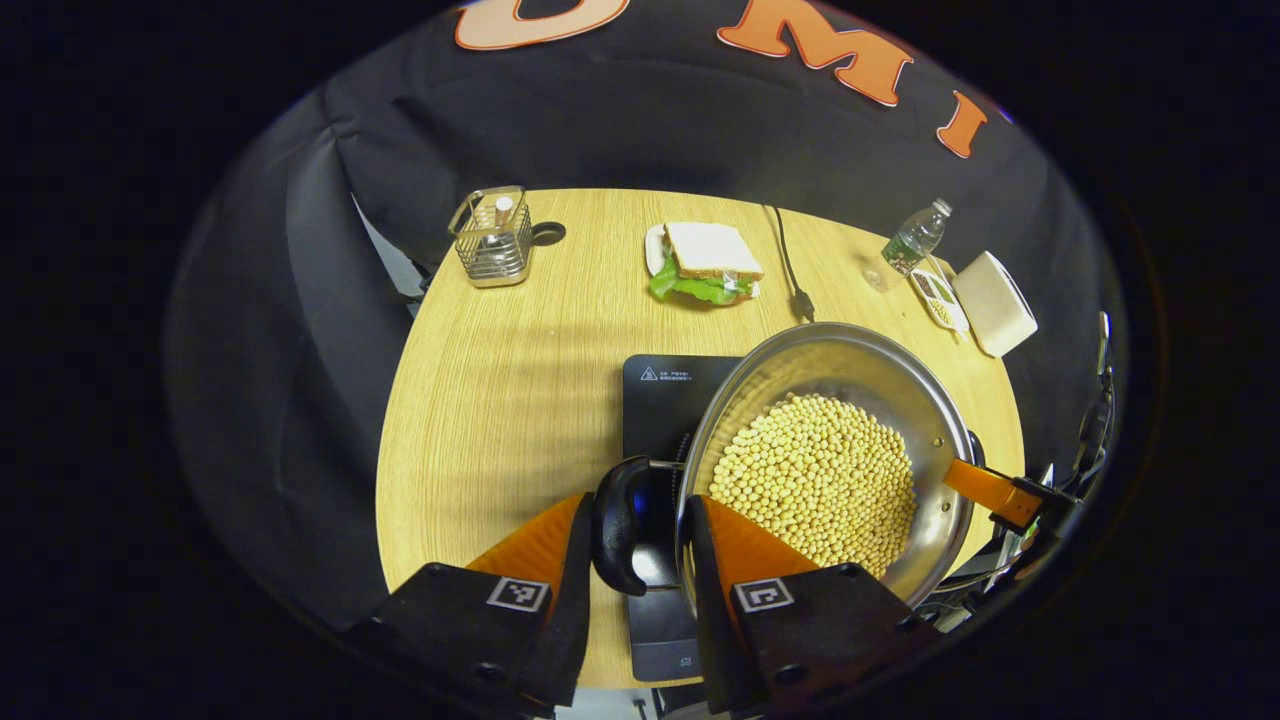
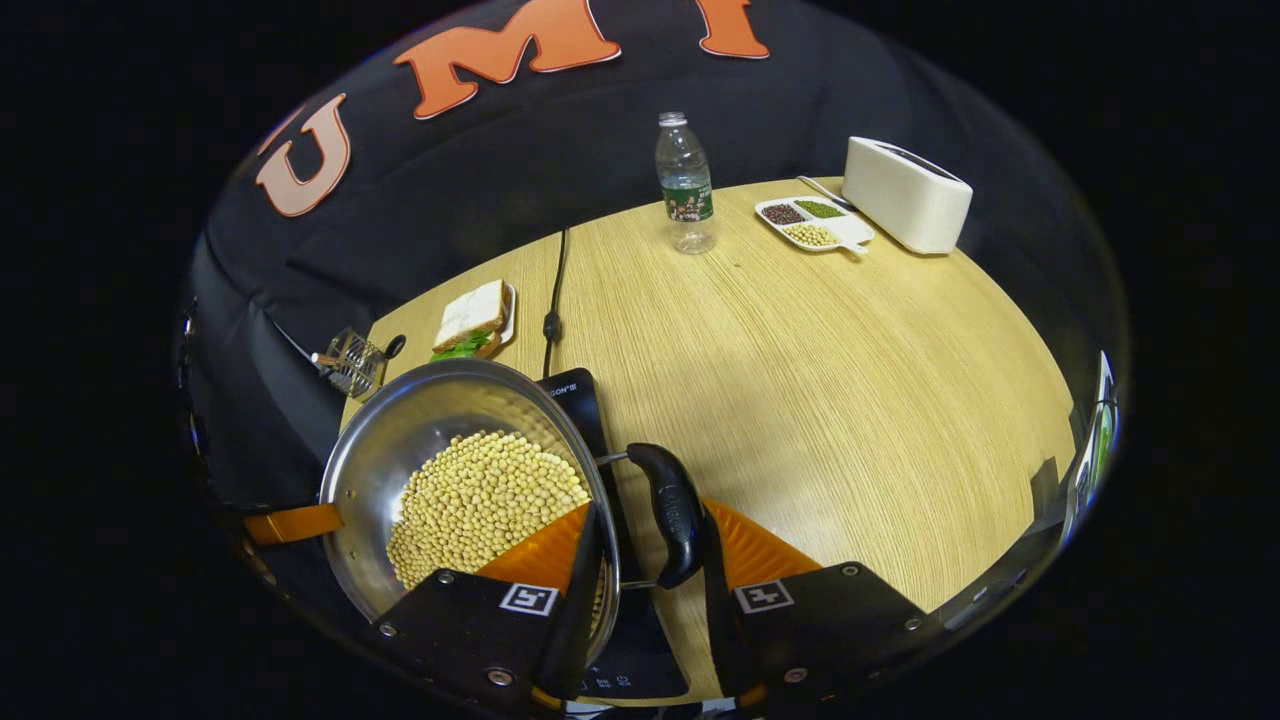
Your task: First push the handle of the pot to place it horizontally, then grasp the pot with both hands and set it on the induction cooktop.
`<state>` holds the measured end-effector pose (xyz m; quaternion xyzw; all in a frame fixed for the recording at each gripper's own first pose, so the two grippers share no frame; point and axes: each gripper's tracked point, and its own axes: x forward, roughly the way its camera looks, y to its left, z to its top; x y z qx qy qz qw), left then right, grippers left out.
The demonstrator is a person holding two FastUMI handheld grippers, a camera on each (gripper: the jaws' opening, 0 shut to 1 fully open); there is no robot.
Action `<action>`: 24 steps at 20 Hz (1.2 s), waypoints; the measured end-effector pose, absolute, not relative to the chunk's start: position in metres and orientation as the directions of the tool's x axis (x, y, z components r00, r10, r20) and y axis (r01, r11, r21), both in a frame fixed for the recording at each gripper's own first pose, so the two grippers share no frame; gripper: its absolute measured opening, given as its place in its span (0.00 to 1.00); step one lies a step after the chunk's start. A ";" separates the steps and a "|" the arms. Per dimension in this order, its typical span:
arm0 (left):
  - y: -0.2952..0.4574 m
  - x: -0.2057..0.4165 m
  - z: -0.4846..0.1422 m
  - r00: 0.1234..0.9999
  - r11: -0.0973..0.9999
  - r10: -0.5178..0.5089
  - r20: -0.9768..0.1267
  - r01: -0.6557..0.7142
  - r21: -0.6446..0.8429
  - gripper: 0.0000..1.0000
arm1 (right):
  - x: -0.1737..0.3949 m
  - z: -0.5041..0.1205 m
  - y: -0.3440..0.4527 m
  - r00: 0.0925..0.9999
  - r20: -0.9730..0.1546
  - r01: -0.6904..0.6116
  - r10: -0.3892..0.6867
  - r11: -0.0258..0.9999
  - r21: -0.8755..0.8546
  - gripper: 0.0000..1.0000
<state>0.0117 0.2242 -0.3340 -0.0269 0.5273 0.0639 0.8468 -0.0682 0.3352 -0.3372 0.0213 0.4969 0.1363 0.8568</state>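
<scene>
A steel pot (image 1: 800,370) (image 2: 430,420) full of soybeans (image 1: 815,480) (image 2: 480,495) sits partly over the black induction cooktop (image 1: 660,400) (image 2: 570,390); whether it rests on it or hangs above it I cannot tell. My left gripper (image 1: 640,505) is shut across the pot's black side handle (image 1: 618,525) and rim, with one finger inside the pot. My right gripper (image 2: 650,510) clamps the opposite black handle (image 2: 675,515) and rim the same way. Each gripper also appears at the pot's far side in the other view: the right gripper (image 1: 1010,495), the left gripper (image 2: 290,522).
On the round wooden table (image 1: 500,400) (image 2: 850,380) are a sandwich on a plate (image 1: 705,262) (image 2: 472,318), a wire utensil basket (image 1: 492,238) (image 2: 352,365), a water bottle (image 1: 912,242) (image 2: 685,185), a divided dish (image 1: 938,298) (image 2: 815,222), a white box (image 1: 995,302) (image 2: 905,192) and the cooktop's cable (image 1: 790,265) (image 2: 552,300).
</scene>
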 end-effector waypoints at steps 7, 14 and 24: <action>0.223 0.011 -0.336 0.446 0.989 0.066 -0.893 -0.146 0.001 0.58 | -0.067 -0.339 0.334 0.466 -0.841 -0.239 0.274 0.955 0.179 0.56; 0.241 0.020 -0.322 0.521 0.971 0.200 -0.830 -0.220 0.095 0.72 | -0.057 -0.327 0.312 0.479 -0.818 -0.249 0.319 0.943 0.221 0.95; 0.231 0.076 -0.258 0.788 0.940 0.330 -0.521 -0.326 0.101 0.99 | -0.003 -0.252 0.219 0.660 -0.685 -0.220 0.308 0.951 0.216 0.96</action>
